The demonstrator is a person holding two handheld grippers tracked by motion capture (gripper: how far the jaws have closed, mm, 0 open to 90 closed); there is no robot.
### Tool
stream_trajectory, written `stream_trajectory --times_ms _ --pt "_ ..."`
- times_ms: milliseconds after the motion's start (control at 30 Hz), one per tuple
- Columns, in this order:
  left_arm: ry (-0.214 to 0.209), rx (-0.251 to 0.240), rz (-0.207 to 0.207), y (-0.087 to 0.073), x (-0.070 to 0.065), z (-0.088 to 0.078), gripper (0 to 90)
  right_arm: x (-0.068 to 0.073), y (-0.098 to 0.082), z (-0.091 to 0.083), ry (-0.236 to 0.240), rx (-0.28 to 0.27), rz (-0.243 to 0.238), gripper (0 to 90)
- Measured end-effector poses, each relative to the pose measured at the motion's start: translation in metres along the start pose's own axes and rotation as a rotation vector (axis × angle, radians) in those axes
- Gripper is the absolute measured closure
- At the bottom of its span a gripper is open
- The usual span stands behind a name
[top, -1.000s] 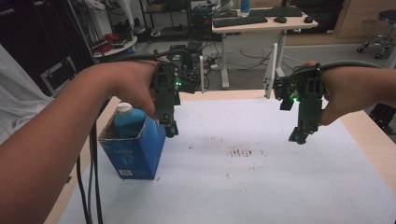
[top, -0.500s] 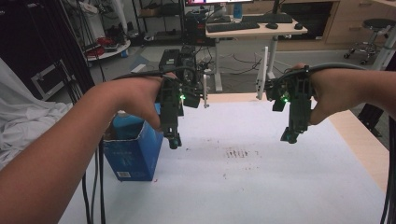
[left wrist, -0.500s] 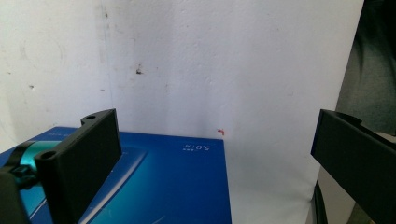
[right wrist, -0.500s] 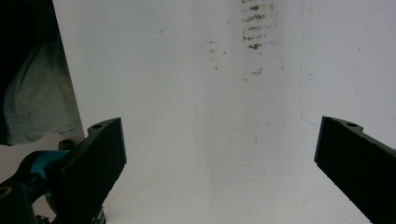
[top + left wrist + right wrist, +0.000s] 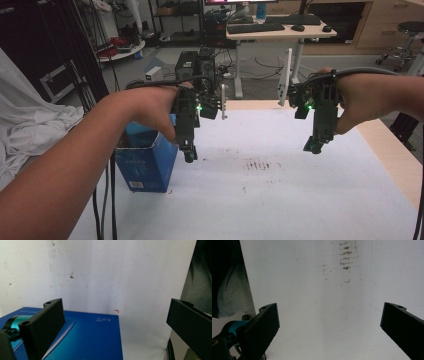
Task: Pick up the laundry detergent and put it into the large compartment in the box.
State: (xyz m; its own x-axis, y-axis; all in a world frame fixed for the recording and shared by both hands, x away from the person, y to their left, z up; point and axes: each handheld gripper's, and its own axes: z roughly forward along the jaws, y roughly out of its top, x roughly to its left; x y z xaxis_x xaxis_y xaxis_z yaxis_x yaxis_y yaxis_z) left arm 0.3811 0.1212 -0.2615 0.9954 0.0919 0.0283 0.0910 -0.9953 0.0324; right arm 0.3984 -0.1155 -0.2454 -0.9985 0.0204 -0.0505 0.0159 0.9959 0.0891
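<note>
Seen from above: left gripper (image 5: 189, 156) held over the white table (image 5: 280, 200), pointing down, just beside the right side of a blue box (image 5: 145, 165) standing upright near the table's left edge. Jaws spread wide in the left gripper view, nothing between them, the box's blue face (image 5: 82, 337) lying below and to the left of the gap, white tabletop (image 5: 125, 277) beyond it. Small white print legible on the box near its edge, and a tiny red mark on the table just past that edge. Right gripper (image 5: 314, 146) held well apart from the box, over the right half of the table, also pointing down, tilted slightly. Jaws likewise spread wide in the right gripper view, empty, above bare tabletop (image 5: 324, 322). Patch of brown smudges (image 5: 260, 164) on the table between the two grippers, seen again near the top of the right gripper view (image 5: 345, 257). Green lights glowing on both grippers. Neither gripper touching box or table. Cables hanging off the table's left edge beside the box.
</note>
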Motion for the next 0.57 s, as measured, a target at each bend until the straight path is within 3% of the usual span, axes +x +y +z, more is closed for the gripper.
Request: stream_trajectory --times_ms 567 --pt "-0.012 0.008 0.003 0.0019 0.0011 0.0018 1.6 -0.0014 -0.0033 -0.0011 -0.002 -0.010 0.002 1.2"
